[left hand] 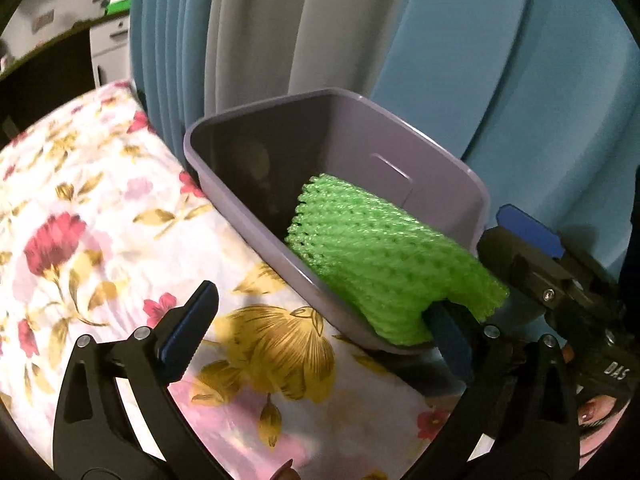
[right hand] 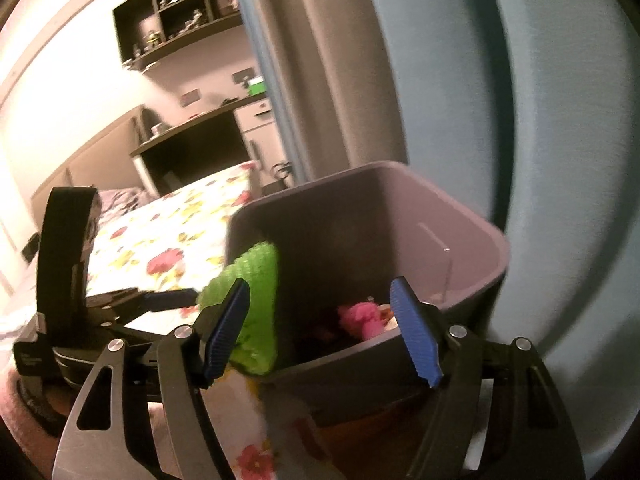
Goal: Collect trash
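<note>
A green foam net (left hand: 384, 264) hangs over the near rim of a grey plastic bin (left hand: 360, 120), part of it inside. My left gripper (left hand: 320, 304) is open wide. Its right finger (left hand: 452, 336) is tucked under the net's edge, and its left finger (left hand: 192, 332) is over the bedspread. In the right wrist view the green net (right hand: 256, 300) sits on the bin's (right hand: 460, 248) left rim, just behind my right gripper's left finger (right hand: 228, 332). My right gripper (right hand: 320, 284) is open over the bin's near edge and presses on nothing. A pink item (right hand: 360, 320) lies at the bottom of the bin.
The bin stands against a bed with a floral bedspread (left hand: 100, 220). Blue and grey curtains (left hand: 500, 80) hang close behind it. My left gripper's body (right hand: 64, 280) is at the left of the right wrist view. A desk and wall shelves (right hand: 172, 12) stand far back.
</note>
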`<state>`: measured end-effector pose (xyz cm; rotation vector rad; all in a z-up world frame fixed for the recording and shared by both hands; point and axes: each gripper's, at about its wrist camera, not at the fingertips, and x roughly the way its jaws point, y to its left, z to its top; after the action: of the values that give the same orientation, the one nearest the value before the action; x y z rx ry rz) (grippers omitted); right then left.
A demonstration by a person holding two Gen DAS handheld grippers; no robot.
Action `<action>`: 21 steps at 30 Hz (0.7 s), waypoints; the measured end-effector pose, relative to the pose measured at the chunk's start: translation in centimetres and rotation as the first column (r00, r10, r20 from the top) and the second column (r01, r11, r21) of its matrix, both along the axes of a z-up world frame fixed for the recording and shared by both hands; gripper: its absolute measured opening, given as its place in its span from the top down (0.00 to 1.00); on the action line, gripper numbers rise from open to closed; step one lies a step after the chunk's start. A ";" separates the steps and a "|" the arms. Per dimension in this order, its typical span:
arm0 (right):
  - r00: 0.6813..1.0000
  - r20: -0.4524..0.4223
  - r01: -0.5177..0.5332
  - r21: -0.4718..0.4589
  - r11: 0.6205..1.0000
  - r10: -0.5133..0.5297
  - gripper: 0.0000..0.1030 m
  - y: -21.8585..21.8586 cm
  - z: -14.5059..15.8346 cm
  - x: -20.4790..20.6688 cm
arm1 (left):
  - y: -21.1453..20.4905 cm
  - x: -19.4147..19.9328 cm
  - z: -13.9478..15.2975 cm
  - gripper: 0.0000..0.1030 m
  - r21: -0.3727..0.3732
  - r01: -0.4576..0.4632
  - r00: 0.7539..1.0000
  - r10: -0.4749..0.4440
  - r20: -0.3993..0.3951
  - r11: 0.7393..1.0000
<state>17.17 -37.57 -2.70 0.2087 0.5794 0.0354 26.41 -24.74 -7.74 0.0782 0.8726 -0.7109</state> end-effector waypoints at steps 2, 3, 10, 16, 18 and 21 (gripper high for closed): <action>0.999 -0.012 -0.046 0.011 0.999 0.046 0.31 0.4 0.2 0.2 | -0.1 -0.4 0.3 0.05 0.015 0.004 0.999 -0.005 0.042 1.000; 0.997 -0.028 -0.070 0.016 0.997 0.070 0.31 0.6 0.2 0.5 | -0.1 -0.7 0.5 0.05 0.027 0.009 0.997 -0.011 0.070 1.000; 0.985 -0.105 -0.134 0.017 0.991 0.135 0.29 0.5 0.1 2.1 | -0.1 -1.7 1.7 0.06 0.072 0.092 0.983 -0.102 0.155 0.993; 0.984 -0.161 -0.085 -0.062 0.995 0.074 0.29 0.3 -0.9 3.4 | 0.3 -2.1 2.5 0.06 0.078 0.123 0.971 -0.136 0.199 0.989; 0.984 -0.176 -0.050 -0.066 0.997 0.037 0.30 -0.3 -1.4 3.6 | 1.0 -2.2 2.8 0.06 0.059 0.116 0.970 -0.126 0.206 0.991; 0.985 -0.171 -0.020 -0.073 0.997 0.007 0.30 -0.7 -1.6 3.3 | 2.5 -1.8 3.2 0.06 -0.002 0.086 0.978 -0.084 0.193 0.996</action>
<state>20.48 -38.28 -4.30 0.1362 0.7517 0.0094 24.58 -22.29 -4.52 0.1738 0.6833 -0.7742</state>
